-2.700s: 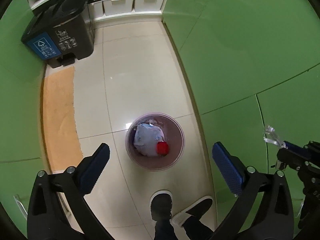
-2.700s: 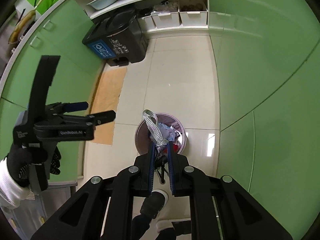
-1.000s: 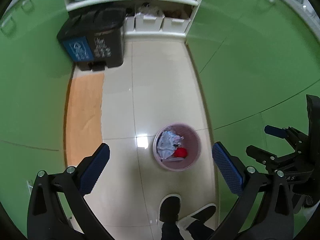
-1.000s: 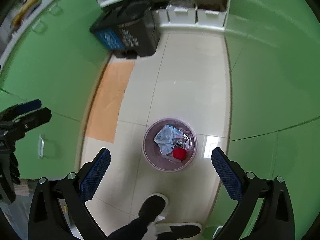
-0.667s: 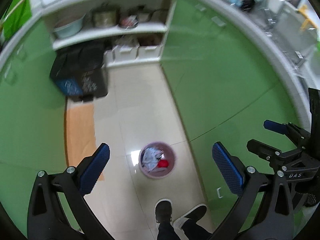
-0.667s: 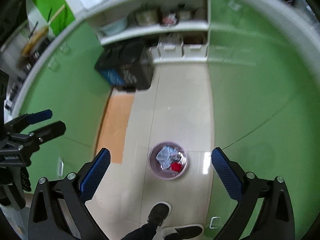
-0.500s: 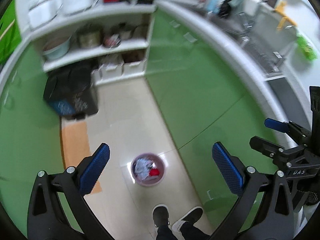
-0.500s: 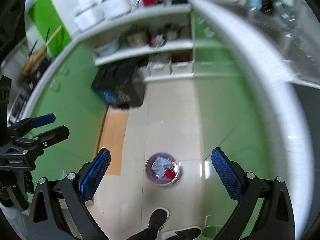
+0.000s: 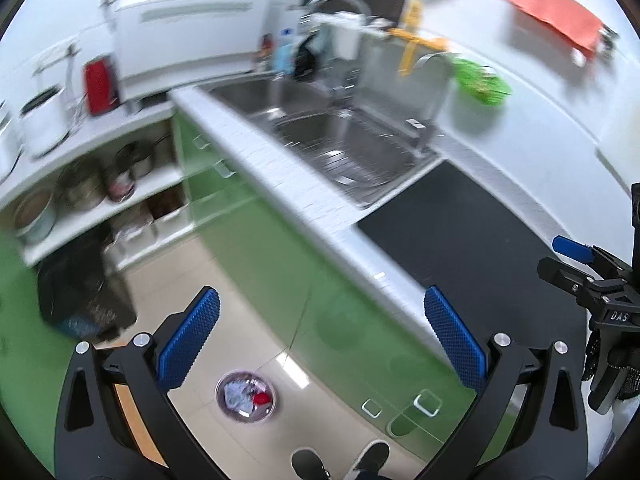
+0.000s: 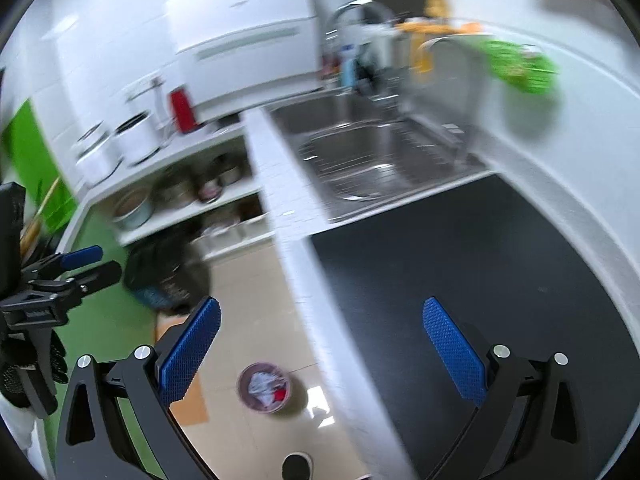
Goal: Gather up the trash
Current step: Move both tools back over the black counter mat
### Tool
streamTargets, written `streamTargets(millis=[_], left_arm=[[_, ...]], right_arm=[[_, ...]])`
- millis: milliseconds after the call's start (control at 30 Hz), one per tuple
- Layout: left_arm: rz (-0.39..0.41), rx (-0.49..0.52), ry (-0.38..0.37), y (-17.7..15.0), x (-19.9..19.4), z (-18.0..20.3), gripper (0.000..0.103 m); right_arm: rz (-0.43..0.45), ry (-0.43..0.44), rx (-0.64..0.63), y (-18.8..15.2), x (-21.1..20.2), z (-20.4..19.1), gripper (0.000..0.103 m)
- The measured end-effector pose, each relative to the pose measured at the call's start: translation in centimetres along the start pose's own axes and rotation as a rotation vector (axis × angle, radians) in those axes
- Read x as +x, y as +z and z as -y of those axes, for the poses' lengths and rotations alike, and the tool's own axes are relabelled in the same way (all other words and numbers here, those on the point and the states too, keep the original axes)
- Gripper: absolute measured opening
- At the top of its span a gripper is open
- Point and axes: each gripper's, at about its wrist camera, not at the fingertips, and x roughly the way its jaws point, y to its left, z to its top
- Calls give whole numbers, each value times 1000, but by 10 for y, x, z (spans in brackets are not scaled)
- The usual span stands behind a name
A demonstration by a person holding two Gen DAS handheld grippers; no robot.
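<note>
We keep the bin (image 9: 245, 397) on the tiled floor (image 9: 192, 280), down by our feet and close to the green cabinet doors (image 9: 340, 312), so that rubbish can be dropped straight into it from above; from this height it looks small, and inside it we can make out crumpled pale paper or plastic (image 9: 236, 392) and one red piece (image 9: 262, 399). We count one such round bin, and one larger dark bin (image 9: 80, 300) standing further off by the shelves (image 9: 100, 208).

Both tools are lifted high above the floor, level with the worktop (image 10: 460, 248), which we judge suits a search for the next piece of rubbish. The left gripper (image 9: 316, 336) has its jaws spread wide with nothing between them, and the right gripper (image 10: 316, 344) likewise stands wide apart and empty. That makes two grippers, each with two blue pads.

On the worktop we see a dark mat (image 10: 480, 280) with nothing on it that we can tell, and one steel sink (image 10: 368, 156) beyond it, with a tap (image 10: 356, 12) behind. The picture is blurred, so small scraps there could escape us. Two shoes (image 9: 340, 460) show at the bottom edge
</note>
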Motion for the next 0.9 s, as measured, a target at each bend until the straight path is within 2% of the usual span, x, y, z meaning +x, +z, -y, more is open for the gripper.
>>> streamTargets(millis=[167,400,667,900], left_arm=[[19,88,-72,22,0,51,100],[17,170,-113,38,3,106,100],[-11,226,-131,41,13,152,100],[-47,241,-130,42,25,172,100]], right_arm=[[44,-95,66,-2,-36,49,97],[67,-167,119,-10,-75,105,97],[33,-180,142,-12,-86,137,97],[11,-190,138,-10,-87,150,97]])
